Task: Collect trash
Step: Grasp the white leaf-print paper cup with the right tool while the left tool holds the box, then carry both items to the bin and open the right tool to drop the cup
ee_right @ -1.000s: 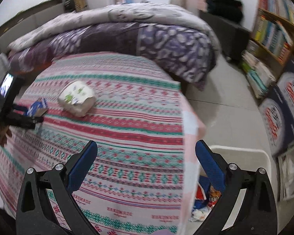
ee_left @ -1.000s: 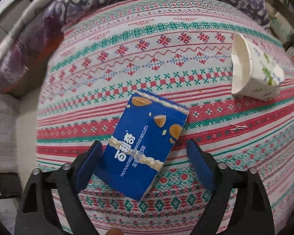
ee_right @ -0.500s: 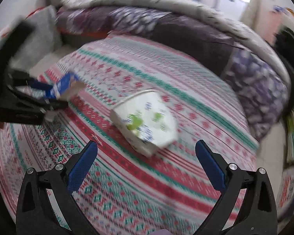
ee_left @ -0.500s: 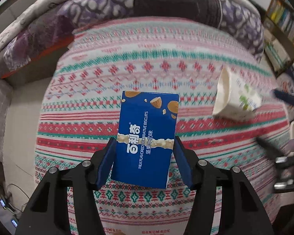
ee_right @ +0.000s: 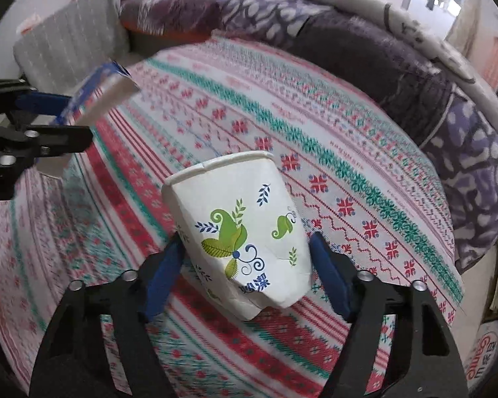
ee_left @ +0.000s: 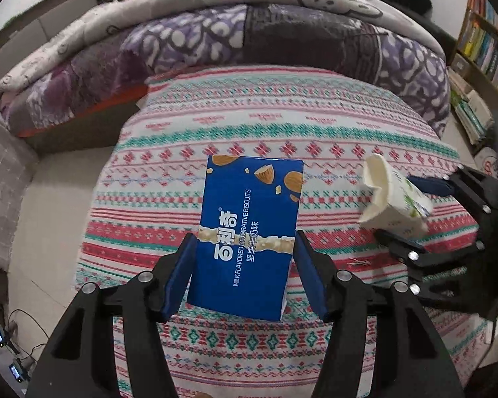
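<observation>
My left gripper (ee_left: pixel 245 275) is shut on a blue biscuit box (ee_left: pixel 249 232) and holds it above the patterned bedspread (ee_left: pixel 249 132). My right gripper (ee_right: pixel 245 265) is shut on a crumpled white paper cup (ee_right: pixel 242 229) with green leaf print, lifted off the bed. In the left wrist view the cup (ee_left: pixel 391 199) and the right gripper (ee_left: pixel 448 225) show at the right. In the right wrist view the box (ee_right: pixel 99 89) and the left gripper (ee_right: pixel 33 126) show at the far left.
A purple and white quilt (ee_left: pixel 249 33) is piled at the far end of the bed. A grey pillow (ee_right: pixel 69 39) lies at the left. Bookshelves (ee_left: pixel 481 49) stand at the right beyond the bed's edge.
The left gripper closed on the box and lifted it off the bed. The right gripper swung from the bin side to the cup, closed on it and raised it.
</observation>
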{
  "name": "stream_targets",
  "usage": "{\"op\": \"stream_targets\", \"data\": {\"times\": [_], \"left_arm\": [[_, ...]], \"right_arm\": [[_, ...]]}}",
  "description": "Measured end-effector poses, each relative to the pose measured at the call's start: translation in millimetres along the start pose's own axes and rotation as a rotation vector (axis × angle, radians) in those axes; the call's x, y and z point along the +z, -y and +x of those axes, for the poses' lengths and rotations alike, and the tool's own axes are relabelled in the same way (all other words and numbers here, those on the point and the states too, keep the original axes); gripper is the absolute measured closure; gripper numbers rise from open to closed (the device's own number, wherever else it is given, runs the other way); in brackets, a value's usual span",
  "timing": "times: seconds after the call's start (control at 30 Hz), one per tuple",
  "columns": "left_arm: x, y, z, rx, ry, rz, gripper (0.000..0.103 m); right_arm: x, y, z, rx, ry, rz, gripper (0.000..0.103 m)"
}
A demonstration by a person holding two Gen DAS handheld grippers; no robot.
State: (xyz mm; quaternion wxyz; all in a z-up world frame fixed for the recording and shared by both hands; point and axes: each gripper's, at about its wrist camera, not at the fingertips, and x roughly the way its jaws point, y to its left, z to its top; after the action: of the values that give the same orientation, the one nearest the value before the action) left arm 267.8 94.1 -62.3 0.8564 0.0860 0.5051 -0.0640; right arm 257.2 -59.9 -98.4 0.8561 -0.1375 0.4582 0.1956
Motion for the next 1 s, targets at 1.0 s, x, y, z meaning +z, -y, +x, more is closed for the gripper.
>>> {"op": "stream_targets", "data": {"times": [1.0], "left_arm": [[-52,100,-149,0.442,0.585,0.112,0.045]], "right_arm": [[-108,23,-216,-0.429,0.358,0.472,0.033]]}}
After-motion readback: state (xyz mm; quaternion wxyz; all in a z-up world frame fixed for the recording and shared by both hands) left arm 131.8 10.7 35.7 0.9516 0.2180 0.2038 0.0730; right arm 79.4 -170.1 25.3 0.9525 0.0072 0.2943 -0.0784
